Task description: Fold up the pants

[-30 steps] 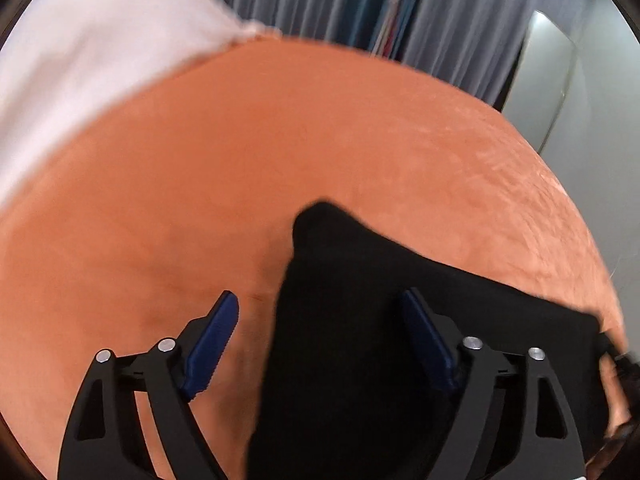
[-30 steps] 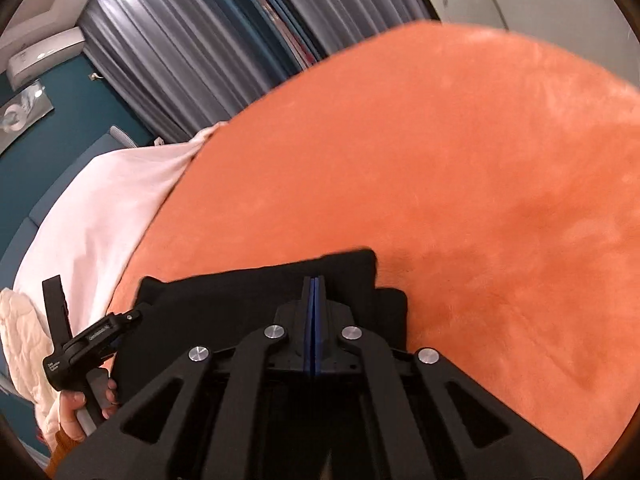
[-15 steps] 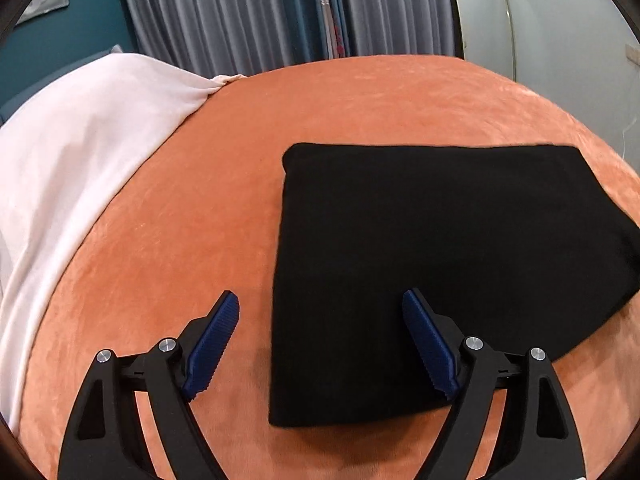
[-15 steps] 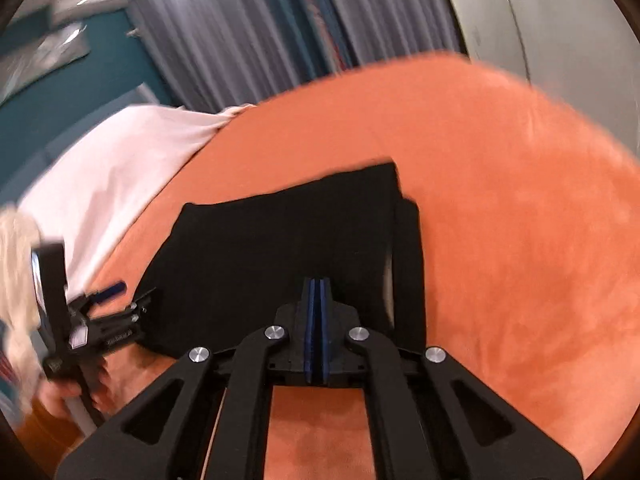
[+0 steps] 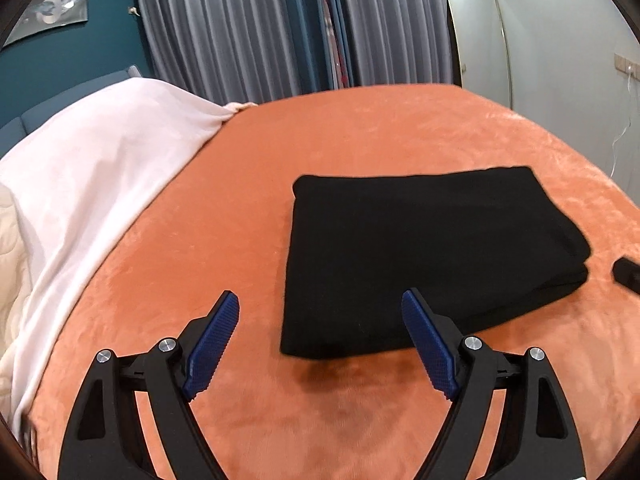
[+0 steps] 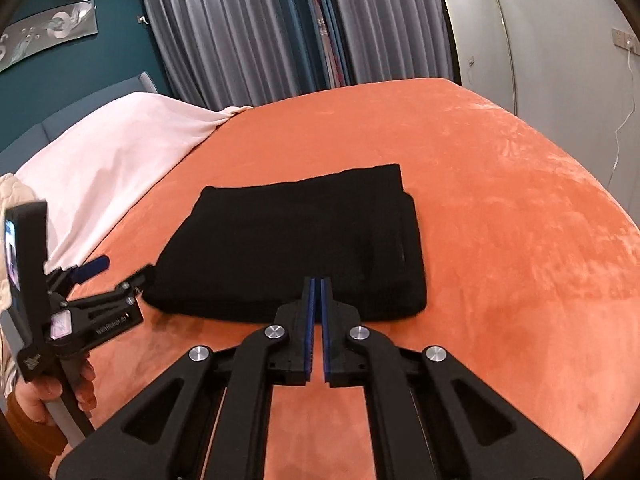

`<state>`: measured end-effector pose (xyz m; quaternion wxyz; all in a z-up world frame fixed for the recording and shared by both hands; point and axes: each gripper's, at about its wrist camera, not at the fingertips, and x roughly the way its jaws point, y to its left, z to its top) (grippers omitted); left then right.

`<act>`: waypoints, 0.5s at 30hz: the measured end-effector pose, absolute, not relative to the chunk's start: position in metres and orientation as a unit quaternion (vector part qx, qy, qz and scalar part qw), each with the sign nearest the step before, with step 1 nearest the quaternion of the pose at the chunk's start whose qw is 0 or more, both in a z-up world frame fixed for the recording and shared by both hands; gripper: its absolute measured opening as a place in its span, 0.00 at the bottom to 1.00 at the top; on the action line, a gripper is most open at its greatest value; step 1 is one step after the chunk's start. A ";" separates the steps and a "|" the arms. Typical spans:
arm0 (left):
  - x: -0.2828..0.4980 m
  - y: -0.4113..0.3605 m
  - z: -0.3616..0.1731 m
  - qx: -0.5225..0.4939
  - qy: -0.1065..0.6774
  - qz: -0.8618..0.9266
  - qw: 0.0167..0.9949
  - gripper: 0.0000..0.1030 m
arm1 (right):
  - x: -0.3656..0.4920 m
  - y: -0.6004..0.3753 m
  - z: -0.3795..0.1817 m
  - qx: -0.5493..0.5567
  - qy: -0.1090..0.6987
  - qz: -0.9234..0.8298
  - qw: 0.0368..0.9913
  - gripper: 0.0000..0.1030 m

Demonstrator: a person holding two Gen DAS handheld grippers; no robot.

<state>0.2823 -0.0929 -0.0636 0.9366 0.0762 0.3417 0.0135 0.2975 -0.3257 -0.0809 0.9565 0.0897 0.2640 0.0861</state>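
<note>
Left tongs [image 5: 320, 320] stood wide apart, empty, pitched downward. Right tongs [image 6: 316, 304] were closed, nothing between pads. A hand [image 6: 60, 392] gripped the left handle.

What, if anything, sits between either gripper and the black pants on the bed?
Nothing visible. The folded black pants lie alone on the orange bedspread. Bare bedspread separates them from the open left gripper and the shut, empty right gripper.

Beyond the left gripper [image 5: 320, 312], a dark object [image 5: 627, 276] at the right edge is cut off and blurred; what it is cannot be told. The near edge of the pants [image 6: 296, 240] is hidden behind the right gripper [image 6: 316, 284]. To its left, the hand [image 6: 44, 396] is cut by the edge.
</note>
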 end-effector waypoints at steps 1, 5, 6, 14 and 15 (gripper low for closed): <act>0.275 -0.093 -0.060 0.075 0.339 0.014 0.938 0.78 | 0.290 -0.326 -0.084 0.090 0.262 0.083 0.957 0.02; 0.247 -0.091 -0.043 0.075 0.326 0.023 0.942 0.78 | 0.265 -0.320 -0.086 0.103 0.260 0.088 0.956 0.04; 0.238 -0.089 -0.038 0.073 0.320 0.028 0.944 0.78 | 0.260 -0.319 -0.086 0.104 0.259 0.090 0.956 0.04; 0.187 -0.077 -0.022 0.047 0.317 0.032 0.947 0.84 | 0.214 -0.309 -0.082 0.121 0.249 0.080 0.958 0.05; 0.181 -0.076 -0.023 0.047 0.317 0.030 0.947 0.84 | 0.209 -0.308 -0.082 0.122 0.246 0.078 0.958 0.05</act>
